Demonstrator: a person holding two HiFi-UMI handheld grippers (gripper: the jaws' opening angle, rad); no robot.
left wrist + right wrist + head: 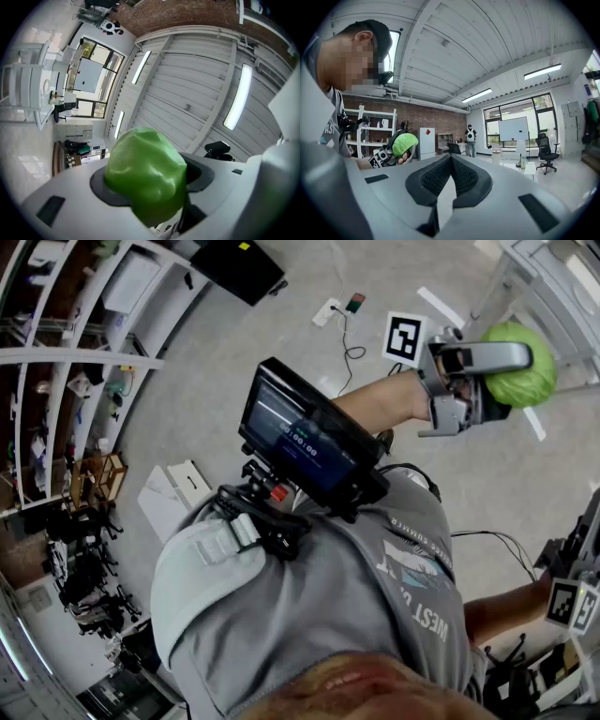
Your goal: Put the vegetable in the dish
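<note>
In the head view, shelves [56, 381] line the left edge and a dark screen [309, 442] sits on a rig at the person's chest. Right of it, an outstretched forearm carries the left claw [506, 382], raised above the pale floor [234, 324] and tilted upward. Its jaws stand partway apart and are clamped on the green vegetable [525, 376], a rounded, crinkled head. In the left gripper view the vegetable fills the gap, with a dark pad [105, 187] pressed against each side and the ceiling behind it. At the lower right edge of the head view, only the right claw's marker cube [572, 604] shows. The right claw [450, 161] has its jaws together, tips touching, with nothing between them.
</note>
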